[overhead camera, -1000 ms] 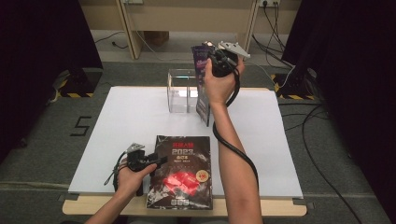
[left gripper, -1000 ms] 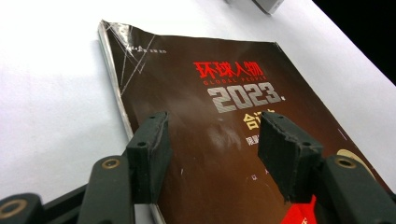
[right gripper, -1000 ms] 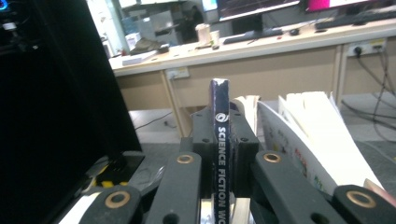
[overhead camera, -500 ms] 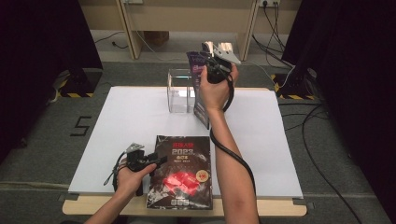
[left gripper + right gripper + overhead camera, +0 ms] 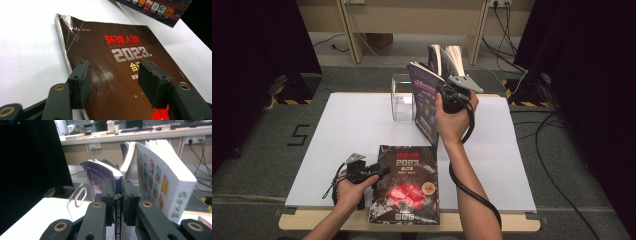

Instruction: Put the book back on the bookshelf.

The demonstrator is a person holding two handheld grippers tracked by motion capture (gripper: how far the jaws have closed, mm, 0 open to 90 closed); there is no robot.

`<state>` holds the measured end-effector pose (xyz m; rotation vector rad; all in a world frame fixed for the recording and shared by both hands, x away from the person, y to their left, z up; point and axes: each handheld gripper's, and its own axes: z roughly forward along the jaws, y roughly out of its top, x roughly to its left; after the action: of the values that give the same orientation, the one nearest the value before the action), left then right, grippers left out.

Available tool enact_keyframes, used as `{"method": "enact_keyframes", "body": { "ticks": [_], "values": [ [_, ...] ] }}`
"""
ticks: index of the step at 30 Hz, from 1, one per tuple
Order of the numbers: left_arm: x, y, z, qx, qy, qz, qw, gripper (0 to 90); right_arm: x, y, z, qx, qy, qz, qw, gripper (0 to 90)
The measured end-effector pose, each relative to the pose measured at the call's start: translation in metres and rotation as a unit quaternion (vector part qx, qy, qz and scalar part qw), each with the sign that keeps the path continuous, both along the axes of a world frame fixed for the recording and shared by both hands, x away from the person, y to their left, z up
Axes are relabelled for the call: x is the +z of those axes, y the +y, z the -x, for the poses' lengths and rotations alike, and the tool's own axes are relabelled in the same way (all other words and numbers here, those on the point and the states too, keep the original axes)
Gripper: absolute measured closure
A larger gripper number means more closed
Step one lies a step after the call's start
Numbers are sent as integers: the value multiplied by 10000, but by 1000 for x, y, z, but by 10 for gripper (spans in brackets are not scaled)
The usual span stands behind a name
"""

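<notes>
1. We hold the purple magazine point(image 5: 426, 102) upright above the far part of the counter point(image 5: 362, 125), the right gripper point(image 5: 118, 192) with its fingers clamped on the spine, which have just eased a little wider; pages fan loose.
2. Our left gripper point(image 5: 113, 77) rests over the dark magazine point(image 5: 404, 185) lying flat at the near edge, fingers spread, gripping nothing.
3. The clear acrylic holder point(image 5: 403, 97) stands just beside the held magazine; it looks empty.
4. Next, we judge, the spine must be lined up with the holder and lowered in.
</notes>
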<state>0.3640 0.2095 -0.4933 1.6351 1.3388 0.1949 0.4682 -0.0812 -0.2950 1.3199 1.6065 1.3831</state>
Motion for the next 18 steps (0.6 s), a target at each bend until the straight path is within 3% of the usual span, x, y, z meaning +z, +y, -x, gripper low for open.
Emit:
{"method": "enact_keyframes", "body": {
  "ticks": [6,9,18],
  "values": [
    [-1,1,0,5,-2,-7,10000,428,2,-7,7,136,414,-49,9990,796],
    [0,1,0,-2,8,-4,10000,428,2,-8,8,215,633,49,9978,786],
    [1,1,0,4,2,4,10000,427,0,-8,8,403,917,293,9945,805]
  ]
}}
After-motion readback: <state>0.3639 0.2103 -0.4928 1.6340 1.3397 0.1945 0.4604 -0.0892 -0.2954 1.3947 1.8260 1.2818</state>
